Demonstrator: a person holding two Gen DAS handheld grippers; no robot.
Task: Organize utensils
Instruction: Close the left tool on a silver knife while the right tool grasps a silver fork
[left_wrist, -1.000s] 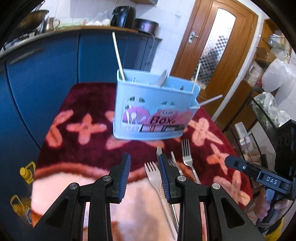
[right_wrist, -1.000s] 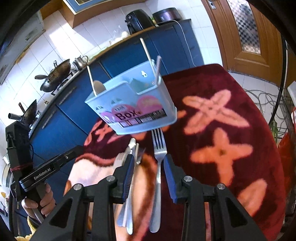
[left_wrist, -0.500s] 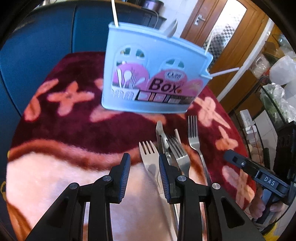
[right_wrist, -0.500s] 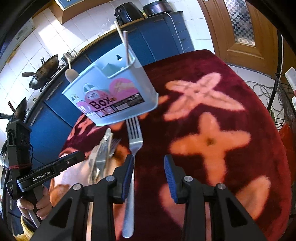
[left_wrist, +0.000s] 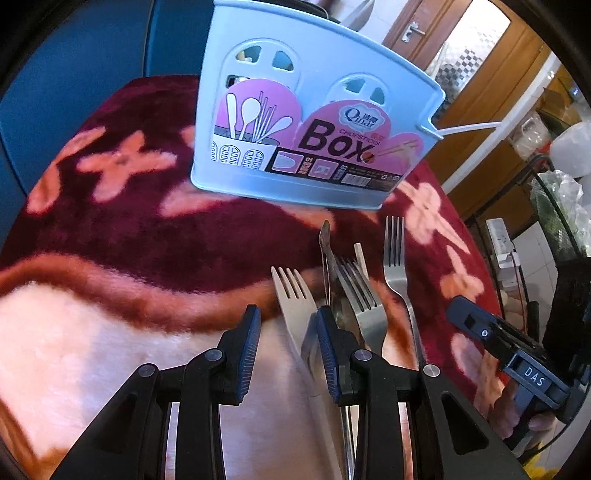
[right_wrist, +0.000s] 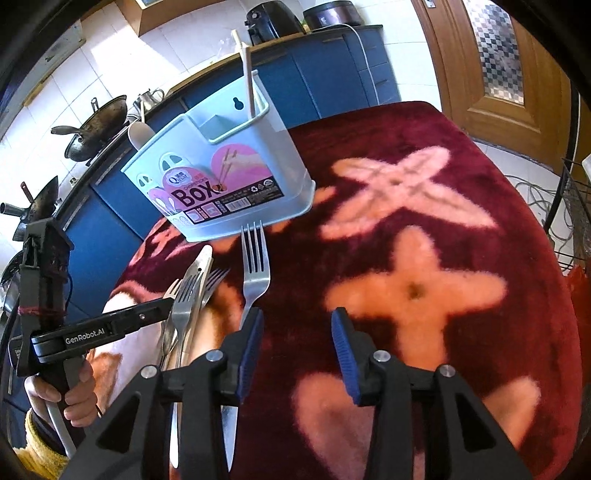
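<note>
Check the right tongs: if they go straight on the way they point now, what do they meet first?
Most likely the bare red floral blanket. The right tongs stand open with nothing between them, and the lone fork lies just off their left finger, so it would probably be missed. Depth is unclear in this view.

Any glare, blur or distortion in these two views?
Left wrist: sharp, strong fisheye bending the holder; bright daylight washes out the door glass. Right wrist: sharp too, sun patches on the blanket, forks glinting mildly.
</note>
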